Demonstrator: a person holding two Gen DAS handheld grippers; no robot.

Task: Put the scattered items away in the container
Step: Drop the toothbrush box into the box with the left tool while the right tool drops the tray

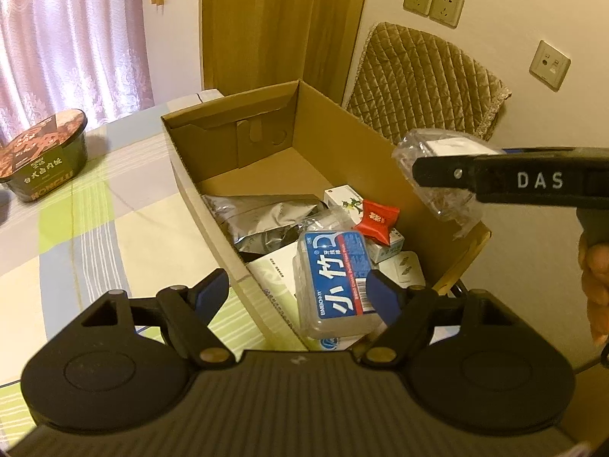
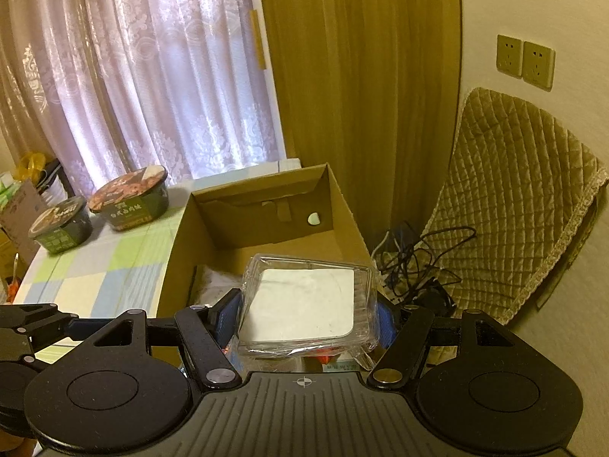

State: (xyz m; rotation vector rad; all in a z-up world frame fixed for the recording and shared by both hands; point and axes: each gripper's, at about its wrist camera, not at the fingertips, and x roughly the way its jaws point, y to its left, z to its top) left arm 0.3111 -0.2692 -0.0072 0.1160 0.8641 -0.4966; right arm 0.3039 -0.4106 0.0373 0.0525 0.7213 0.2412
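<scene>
Checked cloth covers the table (image 1: 76,236); near its far left edge sit two noodle bowls (image 2: 131,198), lettering unreadable. Rightward, the left gripper (image 1: 300,289) hangs with jaws spread, empty, over the cardboard box (image 1: 198,190), which holds a blue "小竹" case (image 1: 335,282) lying lengthwise, a silver pouch (image 1: 259,217) and a red packet (image 1: 377,221). The right gripper (image 2: 304,316), marked "DAS", clamps a clear-wrapped white packet (image 2: 304,304) flat above the box's right rim.
</scene>
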